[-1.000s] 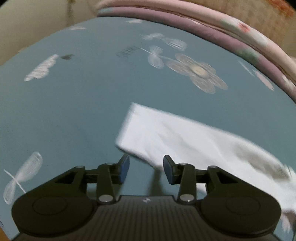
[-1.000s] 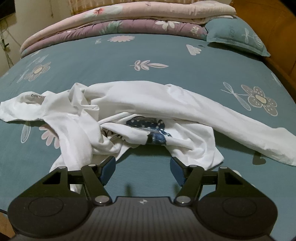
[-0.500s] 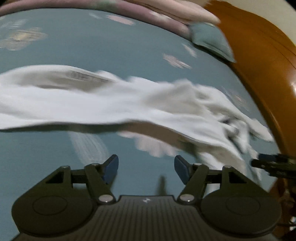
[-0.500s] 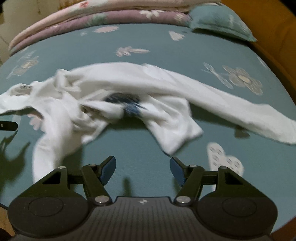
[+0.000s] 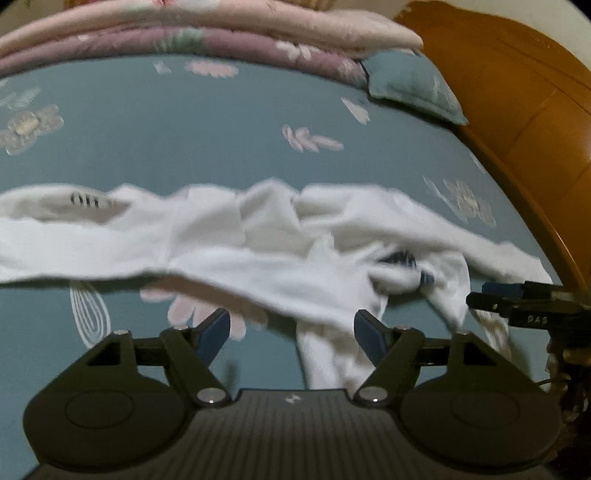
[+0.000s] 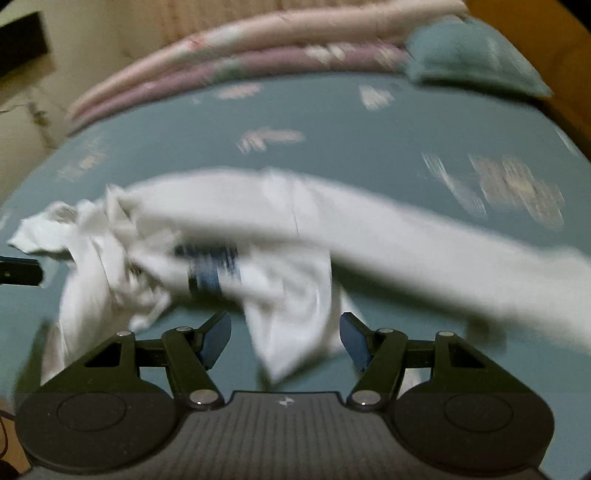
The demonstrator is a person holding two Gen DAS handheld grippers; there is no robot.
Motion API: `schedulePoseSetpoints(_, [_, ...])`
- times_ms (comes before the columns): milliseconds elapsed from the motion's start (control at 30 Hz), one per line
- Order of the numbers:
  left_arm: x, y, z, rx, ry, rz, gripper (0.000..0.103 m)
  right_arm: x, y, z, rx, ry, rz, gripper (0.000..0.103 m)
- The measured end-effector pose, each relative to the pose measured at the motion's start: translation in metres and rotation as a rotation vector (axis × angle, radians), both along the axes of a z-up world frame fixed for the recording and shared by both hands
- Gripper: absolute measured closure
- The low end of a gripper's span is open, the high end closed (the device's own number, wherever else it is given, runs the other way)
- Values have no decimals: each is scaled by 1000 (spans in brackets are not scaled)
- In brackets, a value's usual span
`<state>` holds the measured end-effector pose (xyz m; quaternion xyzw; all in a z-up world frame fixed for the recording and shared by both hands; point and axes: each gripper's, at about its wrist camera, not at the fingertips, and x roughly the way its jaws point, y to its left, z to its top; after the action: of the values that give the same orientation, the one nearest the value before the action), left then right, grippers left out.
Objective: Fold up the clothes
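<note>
White shirt [image 5: 258,236] crumpled across the teal bedsheet [image 5: 184,122] near the folded quilts [image 5: 207,33] — my left gripper [image 5: 291,328] opening, empty, my right gripper [image 6: 284,332] spread, empty — light, limp cloth, best pinched at a hem or sleeve edge.

We see the shirt [image 5: 280,236] lying crumpled across the bed [image 5: 184,140], stretched left to right. Behind it, folded quilts [image 5: 207,33] are stacked, with a pillow [image 5: 410,88] to their right, beside the headboard [image 5: 517,110].
</note>
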<state>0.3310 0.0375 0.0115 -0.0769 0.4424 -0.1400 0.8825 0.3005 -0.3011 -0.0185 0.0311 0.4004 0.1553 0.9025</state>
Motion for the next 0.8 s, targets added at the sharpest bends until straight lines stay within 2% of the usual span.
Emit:
schedulePoseSetpoints(133, [33, -19, 14, 83, -104, 4, 29, 46, 9, 19, -16, -91, 137, 60])
schedulePoseSetpoints(233, [70, -32, 19, 125, -153, 16, 29, 94, 25, 23, -7, -105, 206, 62])
schedulePoseSetpoints(300, [97, -42, 15, 144, -156, 15, 29, 126, 37, 20, 6, -77, 237, 65])
schedulePoseSetpoints(433, [134, -55, -14, 208, -67, 38, 29, 167, 52, 4, 41, 4, 285, 73])
schedulePoseSetpoints(500, [131, -55, -27, 197, -25, 48, 30, 165, 52, -6, 59, 54, 316, 79])
schedulePoseSetpoints(633, [90, -52, -37, 148, -3, 57, 29, 133, 44, -25, 44, 134, 365, 79])
schedulePoseSetpoints(700, [72, -50, -41, 130, 16, 63, 29, 115, 38, -31, 41, 141, 368, 79])
schedulePoseSetpoints(800, [55, -46, -44, 102, 3, 67, 27, 97, 27, -34, 84, 145, 327, 79])
